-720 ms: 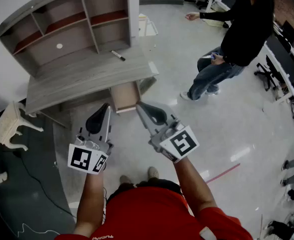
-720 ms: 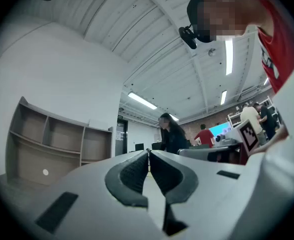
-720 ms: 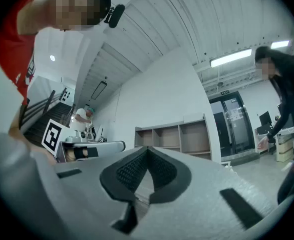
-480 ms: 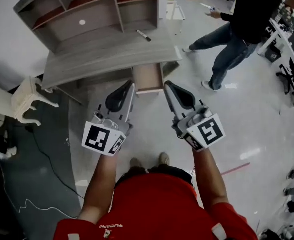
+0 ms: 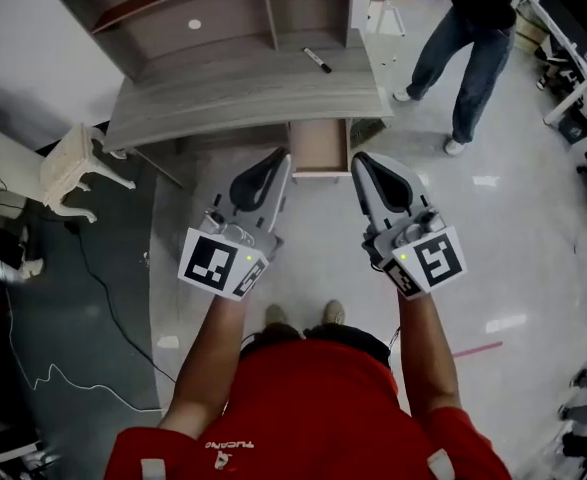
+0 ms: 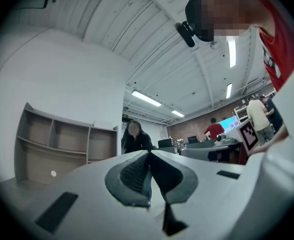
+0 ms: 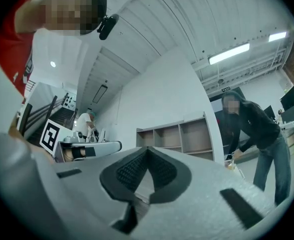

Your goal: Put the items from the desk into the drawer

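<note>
A black marker lies on the grey desk, near its right end below the shelf unit. Under the desk's front edge a drawer stands pulled out, and it looks empty. In the head view my left gripper and right gripper hang side by side over the floor just in front of the drawer, one at each side of it. Both are shut with nothing between the pads. The left gripper and the right gripper show closed jaws in their own views, pointing up toward the shelves.
A shelf unit stands on the back of the desk. A person in dark clothes stands at the desk's right end. A small white stool and loose cables are at the left. Office desks line the far right.
The desk and drawer have shifted toward the middle of the head view and closer. Both grippers have come up level with the drawer's front. They stay shut.
</note>
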